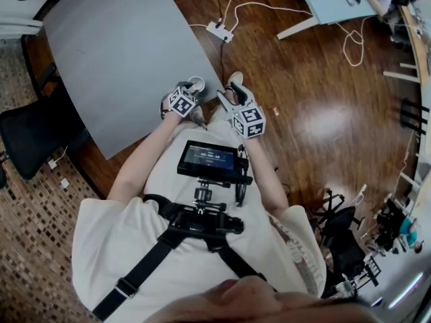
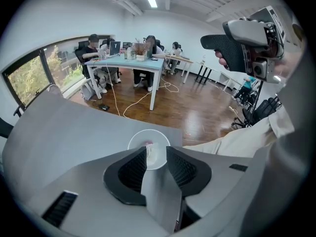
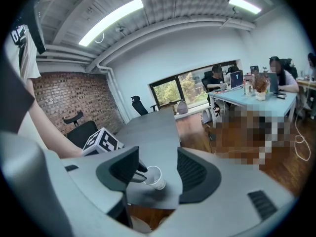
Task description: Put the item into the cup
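Note:
A white cup (image 1: 196, 85) stands near the corner of the grey table (image 1: 114, 52). My left gripper (image 1: 191, 94) hangs just above the cup and points steeply down. In the left gripper view the left gripper (image 2: 156, 151) is open, and the cup (image 2: 148, 135) shows through the gap. A small pale item with a pink spot (image 2: 149, 144) lies inside it. In the right gripper view the cup (image 3: 154, 177) sits on the table corner beside the left gripper's marker cube (image 3: 102, 142). My right gripper (image 3: 158, 156) is open and empty, a little way back from the cup, off the table's edge (image 1: 229, 98).
A black office chair (image 1: 30, 130) stands left of the table. A power strip (image 1: 220, 31) and white cables lie on the wooden floor beyond it. People sit at a light blue table (image 2: 131, 63) further off. A screen (image 1: 209, 160) is mounted on the chest rig.

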`<state>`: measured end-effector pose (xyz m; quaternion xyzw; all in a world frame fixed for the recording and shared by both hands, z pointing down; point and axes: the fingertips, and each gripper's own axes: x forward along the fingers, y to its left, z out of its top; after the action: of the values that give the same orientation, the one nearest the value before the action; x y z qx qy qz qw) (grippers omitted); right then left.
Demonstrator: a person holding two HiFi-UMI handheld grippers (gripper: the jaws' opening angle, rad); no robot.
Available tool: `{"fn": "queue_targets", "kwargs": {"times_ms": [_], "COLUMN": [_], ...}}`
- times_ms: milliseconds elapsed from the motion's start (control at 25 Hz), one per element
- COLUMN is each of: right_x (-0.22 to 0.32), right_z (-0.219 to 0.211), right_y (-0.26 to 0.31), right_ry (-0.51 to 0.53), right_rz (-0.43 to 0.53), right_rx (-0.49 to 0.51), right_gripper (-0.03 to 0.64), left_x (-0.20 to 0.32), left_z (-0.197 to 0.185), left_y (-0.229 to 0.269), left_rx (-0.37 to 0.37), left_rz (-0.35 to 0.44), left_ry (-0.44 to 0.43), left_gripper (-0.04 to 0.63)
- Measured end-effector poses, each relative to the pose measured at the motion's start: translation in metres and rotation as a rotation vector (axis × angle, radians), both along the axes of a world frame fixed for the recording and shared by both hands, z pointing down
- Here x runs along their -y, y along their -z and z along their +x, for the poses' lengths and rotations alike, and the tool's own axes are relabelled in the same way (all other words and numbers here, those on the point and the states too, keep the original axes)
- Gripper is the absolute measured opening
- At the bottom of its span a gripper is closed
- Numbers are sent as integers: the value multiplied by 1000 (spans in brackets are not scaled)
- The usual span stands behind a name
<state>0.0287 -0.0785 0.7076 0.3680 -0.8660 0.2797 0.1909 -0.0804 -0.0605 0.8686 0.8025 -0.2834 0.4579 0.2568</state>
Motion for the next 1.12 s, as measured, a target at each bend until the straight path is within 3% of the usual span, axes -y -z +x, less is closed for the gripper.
{"fn": "queue_targets", "kwargs": {"times_ms": [160, 520, 800, 1120], "right_x": [-5, -5, -8, -8], "right_z": [-3, -6, -11, -9], "right_y": [1, 8, 13, 12], "right_ry": [5, 31, 66, 97], "right_rz": [12, 34, 59, 72], "right_rx": [-1, -11, -22, -18], "right_gripper": [261, 261, 261, 261], "left_x": [-1, 6, -6, -33], "left_z": [-6, -32, -49, -75], "left_y": [16, 75, 131, 153], "left_rx": [-48, -215, -394, -421], "left_rz": [34, 152, 267, 358], "left_ry": [50, 250, 397, 541], "left_gripper": [129, 129, 129, 129]}}
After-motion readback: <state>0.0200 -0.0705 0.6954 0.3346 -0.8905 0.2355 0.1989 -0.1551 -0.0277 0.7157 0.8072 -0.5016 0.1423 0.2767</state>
